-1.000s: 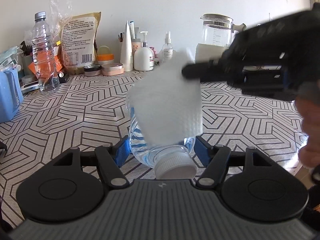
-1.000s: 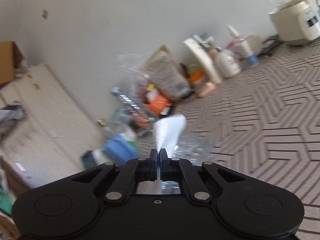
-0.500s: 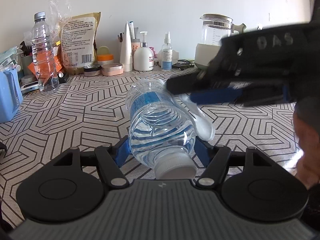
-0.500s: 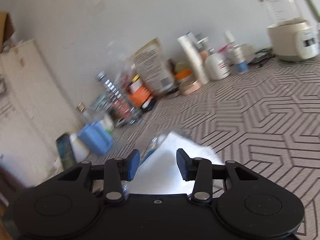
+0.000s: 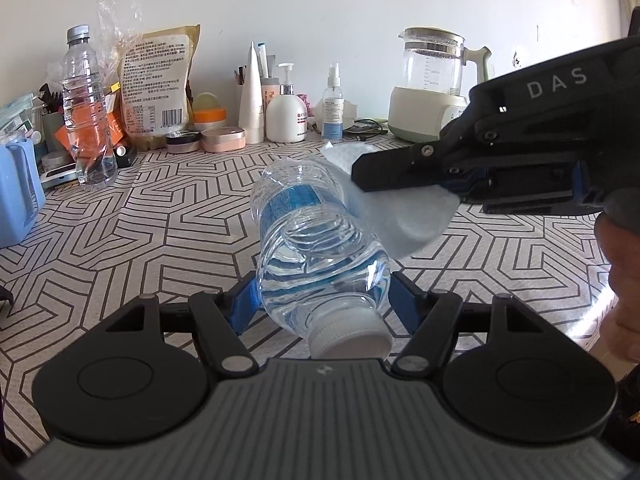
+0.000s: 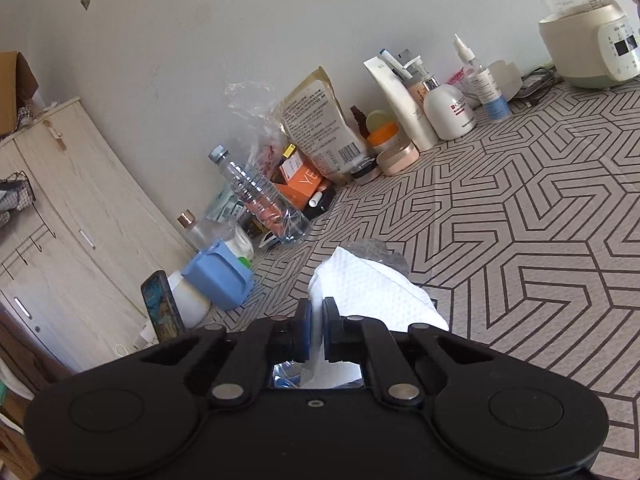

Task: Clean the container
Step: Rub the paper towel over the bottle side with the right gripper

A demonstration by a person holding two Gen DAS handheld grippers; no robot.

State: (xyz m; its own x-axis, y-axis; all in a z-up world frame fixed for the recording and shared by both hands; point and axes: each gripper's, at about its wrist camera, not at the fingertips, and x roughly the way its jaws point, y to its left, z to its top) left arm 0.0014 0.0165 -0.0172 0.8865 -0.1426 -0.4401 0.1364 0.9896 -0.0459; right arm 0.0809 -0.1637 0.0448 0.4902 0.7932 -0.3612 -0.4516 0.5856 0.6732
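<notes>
The left gripper [image 5: 322,300] holds a clear water bottle [image 5: 318,236] lying on its side, cap toward the camera; its blue-padded jaws are closed against the bottle's shoulder on both sides, just above the white cap [image 5: 350,343]. The bottle has a blue label around its middle and its base points away over the patterned tabletop [image 5: 160,216].

The right gripper [image 6: 315,330] comes in from the right of the left wrist view, carrying a white paper towel [image 5: 404,216] — its jaws are drawn narrow, pinching the towel between the blue pads. The towel is draped against the bottle's upper right side, touching it near the label. In the right wrist view the towel [image 6: 372,292] spreads forward past the jaws and covers most of the bottle, with only a bit of clear plastic showing beyond its far edge.

Along the wall at the back of the tabletop stand a second, upright plastic bottle [image 5: 86,112], a tan food pouch [image 5: 158,88], a white pump bottle [image 5: 286,114], a small spray bottle [image 5: 333,106] and a glass kettle [image 5: 434,84] on a cream base — all well apart from the held bottle. A blue container [image 5: 16,196] sits at the left edge
</notes>
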